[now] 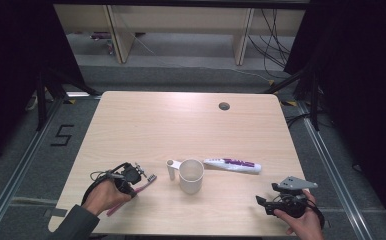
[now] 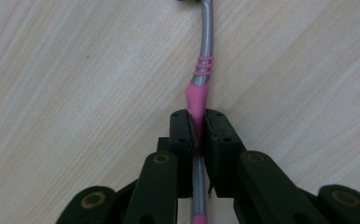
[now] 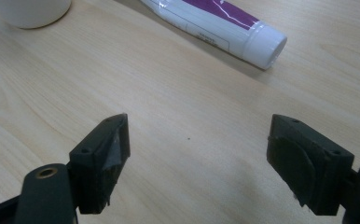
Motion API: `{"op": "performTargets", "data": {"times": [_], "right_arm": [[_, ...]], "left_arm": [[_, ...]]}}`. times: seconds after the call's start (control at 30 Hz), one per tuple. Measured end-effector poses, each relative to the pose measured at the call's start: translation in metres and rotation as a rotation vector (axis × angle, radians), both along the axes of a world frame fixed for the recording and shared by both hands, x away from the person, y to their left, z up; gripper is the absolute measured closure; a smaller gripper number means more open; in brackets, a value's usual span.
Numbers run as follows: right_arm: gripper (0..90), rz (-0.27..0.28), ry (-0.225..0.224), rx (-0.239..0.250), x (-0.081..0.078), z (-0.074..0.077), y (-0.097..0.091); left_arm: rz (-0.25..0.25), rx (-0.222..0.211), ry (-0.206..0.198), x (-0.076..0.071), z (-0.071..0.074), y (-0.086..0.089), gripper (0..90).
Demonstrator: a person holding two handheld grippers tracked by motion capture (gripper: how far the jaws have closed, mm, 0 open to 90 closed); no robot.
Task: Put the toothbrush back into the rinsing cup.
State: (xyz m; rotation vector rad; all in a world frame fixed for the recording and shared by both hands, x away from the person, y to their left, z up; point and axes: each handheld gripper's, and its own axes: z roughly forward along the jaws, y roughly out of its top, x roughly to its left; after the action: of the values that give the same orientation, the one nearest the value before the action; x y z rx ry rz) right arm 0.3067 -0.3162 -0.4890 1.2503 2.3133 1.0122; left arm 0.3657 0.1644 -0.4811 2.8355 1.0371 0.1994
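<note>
A pink and grey toothbrush (image 1: 142, 187) lies at the table's front left, its head pointing toward a white mug (image 1: 191, 175). My left gripper (image 1: 132, 181) is shut on its handle; in the left gripper view the jaws pinch the pink part of the toothbrush (image 2: 197, 100) against the wood. A white and purple toothpaste tube (image 1: 232, 165) lies right of the mug, cap to the right. My right gripper (image 1: 262, 202) rests open near the front right edge, and the toothpaste tube (image 3: 220, 28) lies ahead of its empty jaws in the right gripper view.
The light wooden table (image 1: 181, 125) has a round cable hole (image 1: 224, 106) near its far edge. The mug's handle (image 1: 171, 168) sticks out to the left. The mug's base (image 3: 29, 11) shows at the top left of the right gripper view. Dark floor surrounds the table.
</note>
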Motion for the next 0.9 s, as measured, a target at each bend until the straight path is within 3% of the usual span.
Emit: {"op": "performTargets", "data": {"times": [0.37,0.57,0.63,0.9], "right_arm": [[22.1,-0.003,0.005,0.001,0.000,0.000,0.000],[22.1,-0.004,0.005,0.002,0.000,0.000,0.000],[22.1,-0.006,0.006,0.004,0.000,0.000,0.000],[22.1,-0.013,0.007,0.023,0.000,0.000,0.000]], "left_arm": [[-0.041,0.059,0.047,0.006,0.001,-0.007,82.2],[-0.091,0.072,0.031,0.005,0.001,-0.008,82.5],[-0.097,0.059,0.001,0.005,0.004,-0.006,82.5],[-0.039,-0.067,-0.076,0.006,0.022,0.009,82.5]]}}
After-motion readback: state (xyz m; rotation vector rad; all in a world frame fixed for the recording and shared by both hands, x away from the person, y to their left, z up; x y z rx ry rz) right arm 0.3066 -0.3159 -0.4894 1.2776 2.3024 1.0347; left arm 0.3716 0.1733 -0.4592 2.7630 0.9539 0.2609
